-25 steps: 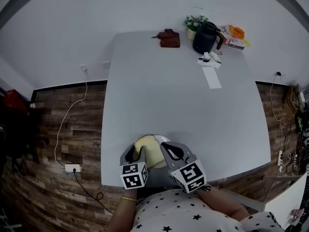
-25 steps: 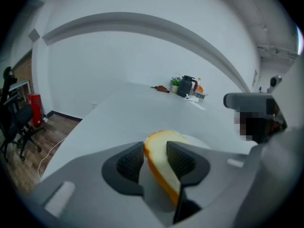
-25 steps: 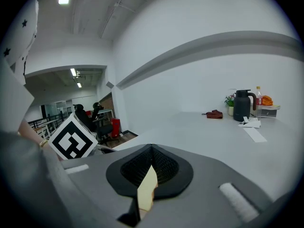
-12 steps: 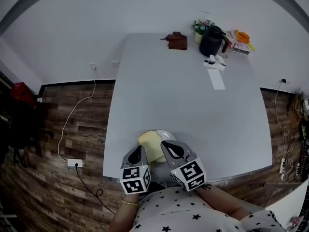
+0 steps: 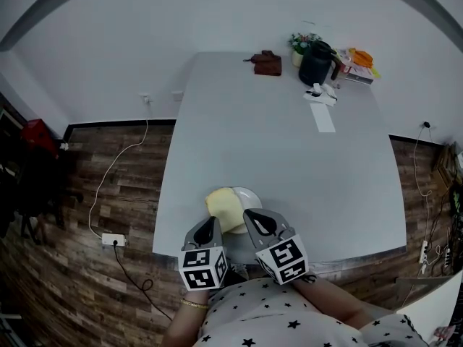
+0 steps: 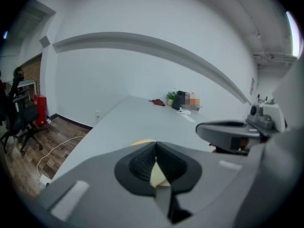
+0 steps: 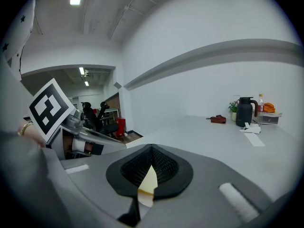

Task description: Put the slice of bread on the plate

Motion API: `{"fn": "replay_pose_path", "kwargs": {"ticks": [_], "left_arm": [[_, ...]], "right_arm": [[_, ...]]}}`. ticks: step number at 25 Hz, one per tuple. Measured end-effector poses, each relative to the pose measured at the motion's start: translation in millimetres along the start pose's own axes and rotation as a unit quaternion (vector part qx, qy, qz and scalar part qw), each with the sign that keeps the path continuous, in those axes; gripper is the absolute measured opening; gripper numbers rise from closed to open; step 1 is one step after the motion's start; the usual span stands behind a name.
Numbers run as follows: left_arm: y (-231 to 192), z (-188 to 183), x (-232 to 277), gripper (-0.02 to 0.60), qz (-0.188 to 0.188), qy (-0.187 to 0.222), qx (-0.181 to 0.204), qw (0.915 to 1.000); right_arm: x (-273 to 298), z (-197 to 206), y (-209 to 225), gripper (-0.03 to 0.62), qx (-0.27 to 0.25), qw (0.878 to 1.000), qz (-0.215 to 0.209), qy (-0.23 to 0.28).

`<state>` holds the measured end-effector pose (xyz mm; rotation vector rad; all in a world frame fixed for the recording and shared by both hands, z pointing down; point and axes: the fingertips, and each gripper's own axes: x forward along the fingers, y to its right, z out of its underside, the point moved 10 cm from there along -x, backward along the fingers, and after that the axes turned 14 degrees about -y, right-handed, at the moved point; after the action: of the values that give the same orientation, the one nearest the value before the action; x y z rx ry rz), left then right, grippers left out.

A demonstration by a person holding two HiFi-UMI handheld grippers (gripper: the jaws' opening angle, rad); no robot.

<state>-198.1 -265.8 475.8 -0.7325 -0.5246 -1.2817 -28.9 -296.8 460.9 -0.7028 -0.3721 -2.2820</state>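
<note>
Bread (image 5: 223, 207) lies on the plate (image 5: 254, 194) at the table's (image 5: 289, 150) near edge, so it needs no more holding. My left tongs (image 5: 214, 221) and right tongs (image 5: 250, 215) are both pinched together, empty, hovering just at its near side.
</note>
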Motion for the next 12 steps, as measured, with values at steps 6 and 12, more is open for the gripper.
{"fn": "replay_pose_path", "kwargs": {"ticks": [6,12], "left_arm": [[3.0,4.2,-2.6,0.008,0.002,-0.002,0.001,1.0],[1.6,4.6,-2.0,0.008,0.004,-0.007,0.003,1.0]], "right_arm": [[-6.0,5.4,-1.1,-0.002,0.005,1.0,0.0,-0.004],[-6.4,6.0,-2.0,-0.002,0.012,1.0,0.003,-0.005]]}}
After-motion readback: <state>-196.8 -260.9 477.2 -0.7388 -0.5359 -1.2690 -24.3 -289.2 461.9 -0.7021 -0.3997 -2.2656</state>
